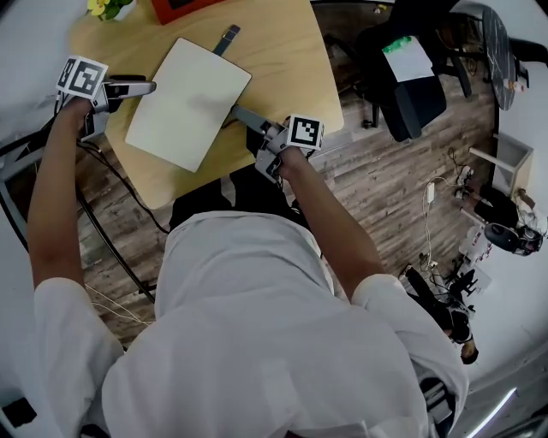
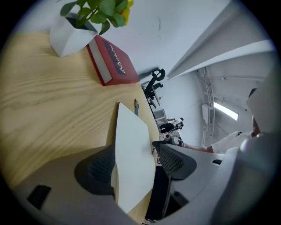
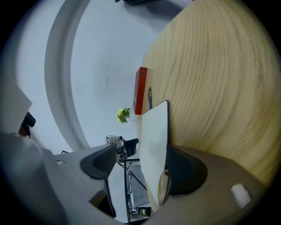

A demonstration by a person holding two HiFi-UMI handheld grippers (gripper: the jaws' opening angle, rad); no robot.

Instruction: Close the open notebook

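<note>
A notebook (image 1: 188, 103) with a plain white cover lies flat on the round wooden table (image 1: 282, 60). A grey strap (image 1: 227, 38) sticks out from its far end. My left gripper (image 1: 147, 85) is at its left edge and stands open, the jaws wide apart. In the left gripper view the notebook (image 2: 131, 154) reaches in between them. My right gripper (image 1: 241, 115) is at the right edge, also open. In the right gripper view the cover (image 3: 156, 140) lies close to the right-hand jaw, and its near corner is slightly lifted, showing yellowish pages.
A red book (image 1: 180, 8) and a small potted plant (image 1: 107, 7) stand at the table's far edge. A black office chair (image 1: 402, 77) is to the right on the wooden floor. Cables and gear lie further right. The person's body is at the near table edge.
</note>
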